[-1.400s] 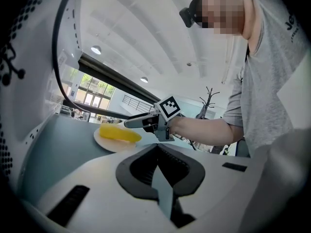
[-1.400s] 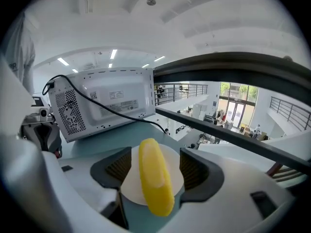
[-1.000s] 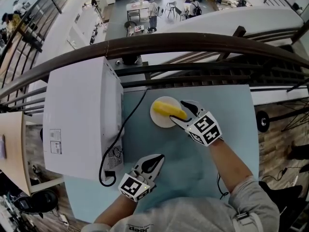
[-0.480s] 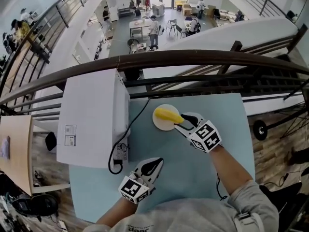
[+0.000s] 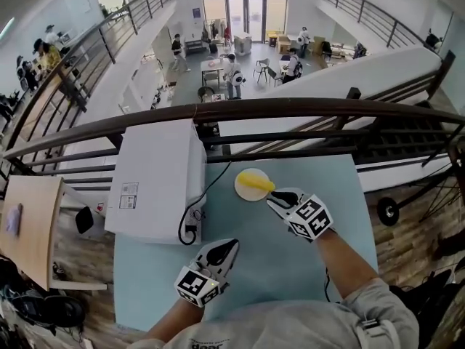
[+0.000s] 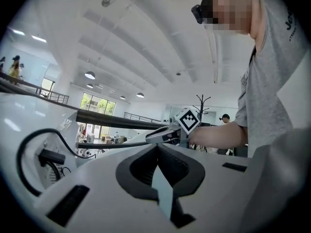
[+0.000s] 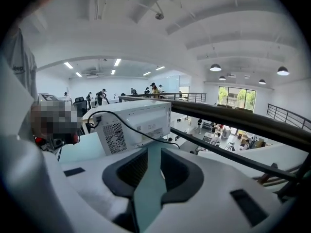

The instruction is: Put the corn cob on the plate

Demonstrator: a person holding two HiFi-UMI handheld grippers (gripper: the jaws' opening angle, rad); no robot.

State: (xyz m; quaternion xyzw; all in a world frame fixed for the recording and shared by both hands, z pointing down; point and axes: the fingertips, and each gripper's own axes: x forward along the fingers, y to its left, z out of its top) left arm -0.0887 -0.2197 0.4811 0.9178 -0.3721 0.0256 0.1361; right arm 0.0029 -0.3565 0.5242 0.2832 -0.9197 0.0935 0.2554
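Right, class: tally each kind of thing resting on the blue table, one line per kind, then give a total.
Corn cob: 1
Plate: 1
White appliance: 1
Total: 3

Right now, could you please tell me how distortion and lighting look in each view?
Head view: the fisheye bows the railing into an arc; the corn cob and plate are sharp and evenly lit. Left gripper view: black round vignette, bright ceiling. Right gripper view: same vignette, glaring ceiling lamps.
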